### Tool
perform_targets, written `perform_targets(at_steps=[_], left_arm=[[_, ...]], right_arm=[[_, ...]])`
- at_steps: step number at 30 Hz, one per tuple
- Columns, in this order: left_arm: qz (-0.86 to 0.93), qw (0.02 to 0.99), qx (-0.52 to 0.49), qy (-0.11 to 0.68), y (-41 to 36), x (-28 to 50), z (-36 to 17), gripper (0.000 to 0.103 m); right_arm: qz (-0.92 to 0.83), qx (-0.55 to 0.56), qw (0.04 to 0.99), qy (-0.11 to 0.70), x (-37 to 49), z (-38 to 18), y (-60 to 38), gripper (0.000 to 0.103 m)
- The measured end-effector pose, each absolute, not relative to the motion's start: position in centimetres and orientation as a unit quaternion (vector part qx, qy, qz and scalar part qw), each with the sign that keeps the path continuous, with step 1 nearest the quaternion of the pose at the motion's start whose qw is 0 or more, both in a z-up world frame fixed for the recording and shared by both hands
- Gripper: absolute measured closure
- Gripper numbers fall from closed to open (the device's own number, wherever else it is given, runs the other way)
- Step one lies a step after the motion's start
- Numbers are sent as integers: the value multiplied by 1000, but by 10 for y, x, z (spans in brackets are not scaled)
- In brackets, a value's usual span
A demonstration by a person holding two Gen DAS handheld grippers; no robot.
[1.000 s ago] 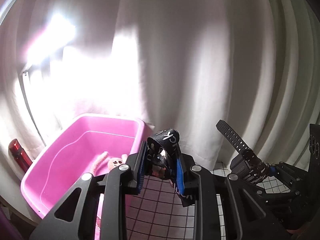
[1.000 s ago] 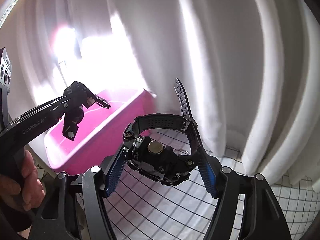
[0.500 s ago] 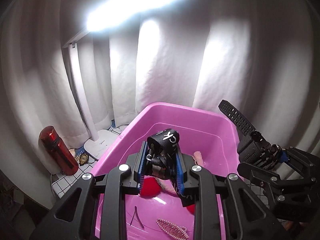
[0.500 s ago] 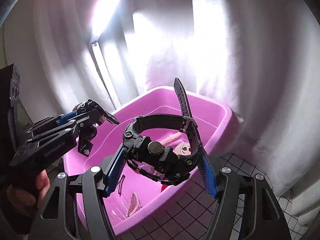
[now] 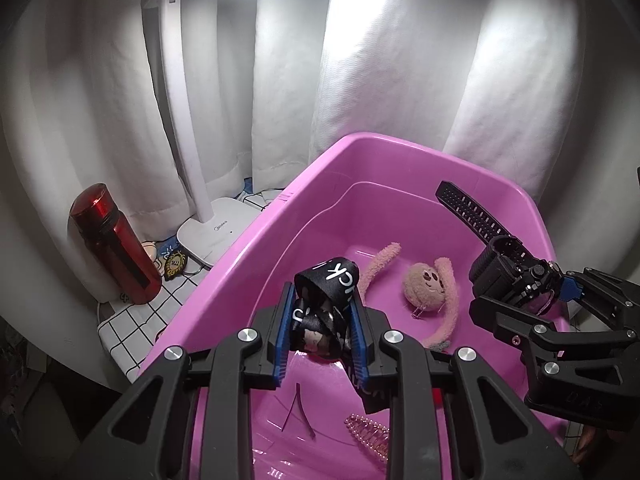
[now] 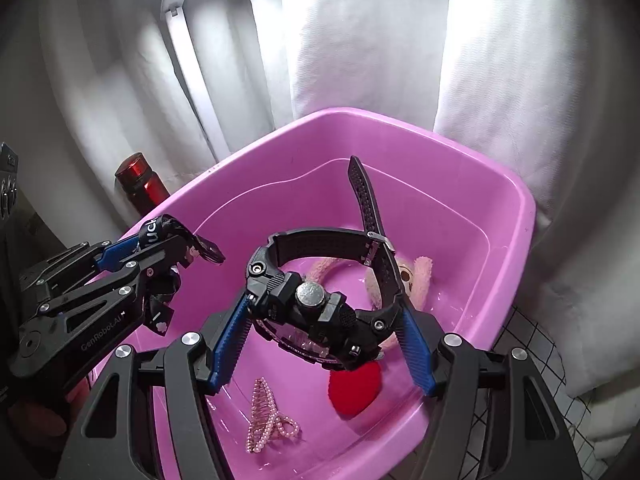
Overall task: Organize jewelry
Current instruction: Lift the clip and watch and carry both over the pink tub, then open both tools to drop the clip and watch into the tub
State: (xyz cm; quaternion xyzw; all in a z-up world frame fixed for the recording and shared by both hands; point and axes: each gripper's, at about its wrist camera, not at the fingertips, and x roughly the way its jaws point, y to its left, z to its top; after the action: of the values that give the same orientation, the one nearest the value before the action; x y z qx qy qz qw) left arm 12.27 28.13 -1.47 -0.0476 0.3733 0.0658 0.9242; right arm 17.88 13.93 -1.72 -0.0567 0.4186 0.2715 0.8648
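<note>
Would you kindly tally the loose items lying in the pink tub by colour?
Pink: 2, plush toy and pearl hair clip
Red: 1, heart-shaped piece
Black: 1, hairpin
Total: 4, in the pink tub

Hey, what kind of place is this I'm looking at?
Probably a home desk or dresser corner by a window: white curtains behind, a desk lamp and red bottle beside a pink tub on gridded cloth.

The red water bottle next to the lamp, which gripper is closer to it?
Left. The left gripper hangs over the pink tub's side nearest the red bottle; the right gripper is across the tub.
</note>
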Motion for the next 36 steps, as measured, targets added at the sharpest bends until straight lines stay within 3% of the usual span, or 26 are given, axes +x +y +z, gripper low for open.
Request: perform_targets(at_steps=[4,6,7,8,36], left_arm=[[65,915,-62,394,288,126,-19,68],[76,914,-62,393,292,126,-18,44],[80,916,-63,387,293,124,-15,21],[81,921,-65,376,294,121,-10,7],[111,918,-57,376,289,79,9,8]], right_arm=[[255,-54,859,440,189,-22,142,37],[250,-48,858,446,192,-22,141,36],[248,-46,859,445,194,-21,143,36],[244,-46,862,442,194,-19,143,34],[236,-31,882,407,145,6,125,33]])
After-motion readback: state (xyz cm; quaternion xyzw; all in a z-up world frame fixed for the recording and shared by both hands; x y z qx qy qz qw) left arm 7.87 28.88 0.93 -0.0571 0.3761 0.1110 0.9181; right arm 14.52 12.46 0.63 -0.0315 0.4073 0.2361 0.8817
